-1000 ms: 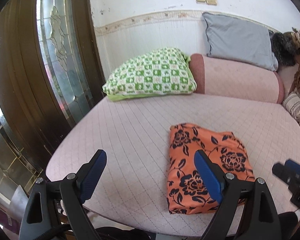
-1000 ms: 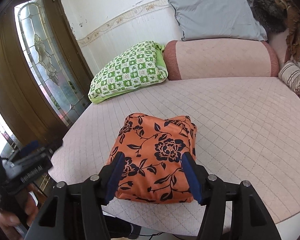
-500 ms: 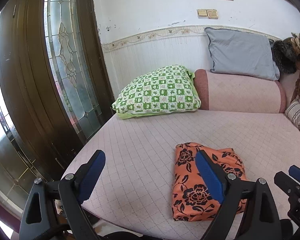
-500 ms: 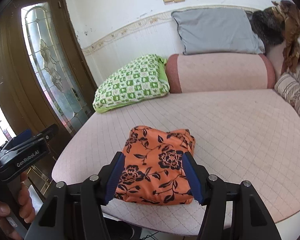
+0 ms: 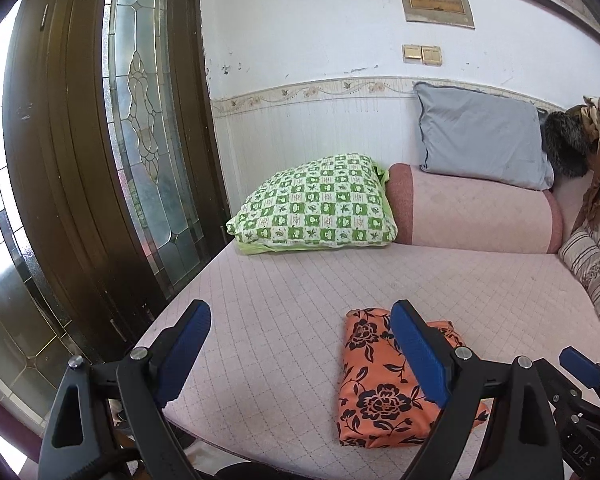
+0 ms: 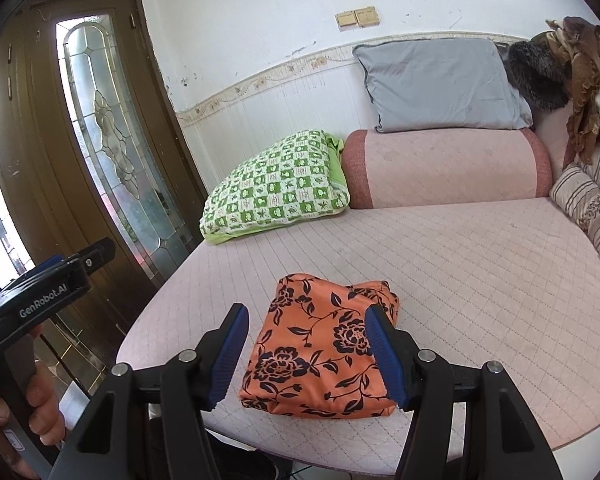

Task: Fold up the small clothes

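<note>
Both grippers point slantwise down over the near edge of the bed [image 6: 480,264]. The left gripper [image 5: 300,346] has its jaws spread wide with nothing between them. The right gripper [image 6: 306,354] stands about half open and also holds nothing. In the right wrist view a hand [image 6: 24,412] grips the left tool's handle at the left edge.

The folded orange cloth [image 6: 320,344] lies flat on the bed near its front edge, free of both grippers. The green pillow [image 5: 316,204] and grey pillow [image 5: 484,140] lie far back by the wall.

Compared with a second ago, both grippers have risen, so more of the wall shows and the cloth sits lower and smaller in view; the jaw openings are unchanged.
</note>
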`<state>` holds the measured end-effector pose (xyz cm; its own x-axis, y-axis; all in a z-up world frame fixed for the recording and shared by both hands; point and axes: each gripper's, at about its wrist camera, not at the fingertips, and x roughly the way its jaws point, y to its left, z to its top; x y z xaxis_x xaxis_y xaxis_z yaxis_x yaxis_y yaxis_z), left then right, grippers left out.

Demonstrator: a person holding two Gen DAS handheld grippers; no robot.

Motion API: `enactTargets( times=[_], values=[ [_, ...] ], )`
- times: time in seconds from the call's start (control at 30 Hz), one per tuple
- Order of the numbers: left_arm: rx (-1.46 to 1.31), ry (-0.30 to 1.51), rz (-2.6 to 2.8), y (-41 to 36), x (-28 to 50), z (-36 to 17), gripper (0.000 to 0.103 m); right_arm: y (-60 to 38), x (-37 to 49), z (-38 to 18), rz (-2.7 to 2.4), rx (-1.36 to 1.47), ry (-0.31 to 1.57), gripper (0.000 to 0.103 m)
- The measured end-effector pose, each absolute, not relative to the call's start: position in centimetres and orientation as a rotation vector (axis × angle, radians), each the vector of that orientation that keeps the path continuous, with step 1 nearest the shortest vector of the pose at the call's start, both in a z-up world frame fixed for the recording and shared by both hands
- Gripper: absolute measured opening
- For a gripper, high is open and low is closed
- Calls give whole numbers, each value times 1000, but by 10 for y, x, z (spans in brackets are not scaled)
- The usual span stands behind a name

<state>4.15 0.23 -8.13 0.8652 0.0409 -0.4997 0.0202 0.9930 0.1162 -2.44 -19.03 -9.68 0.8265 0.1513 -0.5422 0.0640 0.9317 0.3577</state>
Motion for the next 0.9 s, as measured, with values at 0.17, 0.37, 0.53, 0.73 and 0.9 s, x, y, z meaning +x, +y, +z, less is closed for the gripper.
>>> enactTargets(
  times=[0.17,0.37,0.53,0.73,0.9],
  values=[
    [125,526,-5,1,37,-76,92,-189,-29,-90,47,376,592,64],
    [127,509,-14,0,32,-70,92,-189,-35,-82,42,377,584,64],
    [131,499,-28,-1,27,-66,92,-190,-38,-80,41,390,578,64],
    [120,492,-30,0,21,-63,92,-187,-41,-77,46,388,572,64],
    [123,493,-33,0,20,-63,92,-186,-41,-79,51,391,578,64]
  ],
)
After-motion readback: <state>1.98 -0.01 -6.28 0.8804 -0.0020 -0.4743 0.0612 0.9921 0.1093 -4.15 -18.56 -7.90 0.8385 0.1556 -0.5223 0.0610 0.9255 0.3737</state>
